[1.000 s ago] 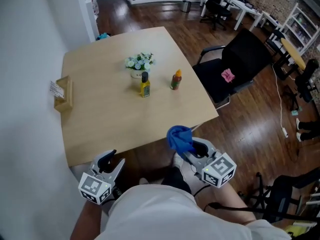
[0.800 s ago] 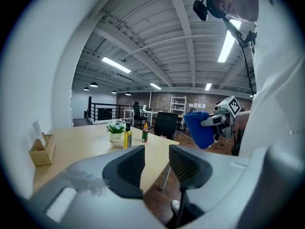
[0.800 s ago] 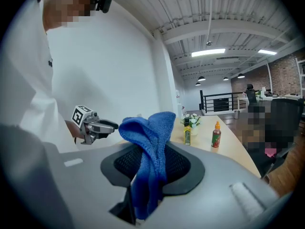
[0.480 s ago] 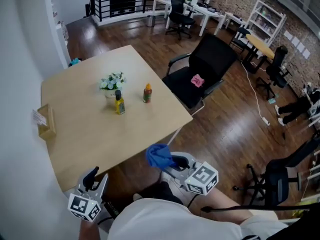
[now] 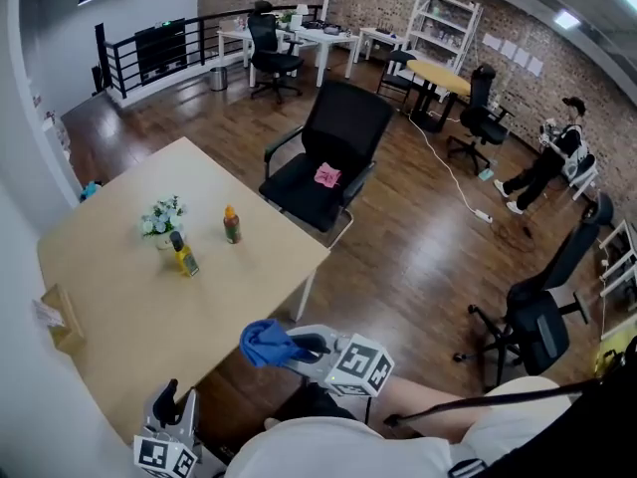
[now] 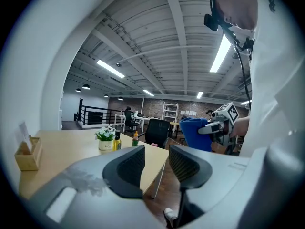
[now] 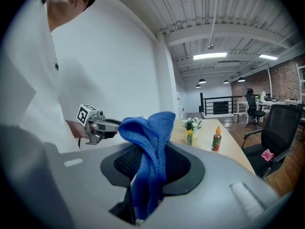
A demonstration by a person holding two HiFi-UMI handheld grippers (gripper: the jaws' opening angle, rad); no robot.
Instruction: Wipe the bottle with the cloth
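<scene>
Clamping the soft, limp blue cloth (image 7: 151,128) in my right gripper (image 7: 153,165); my left gripper (image 6: 157,162) stands slightly parted, empty. Yellow bottle (image 5: 183,255) and orange bottle (image 5: 231,225) stand far left on the table (image 5: 119,317): probably light, slick, tippy; I'd grasp mid-body.

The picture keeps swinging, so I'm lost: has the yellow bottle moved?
No. The yellow bottle still stands right by the flowers, on the side toward the person; only the camera turned.
</scene>
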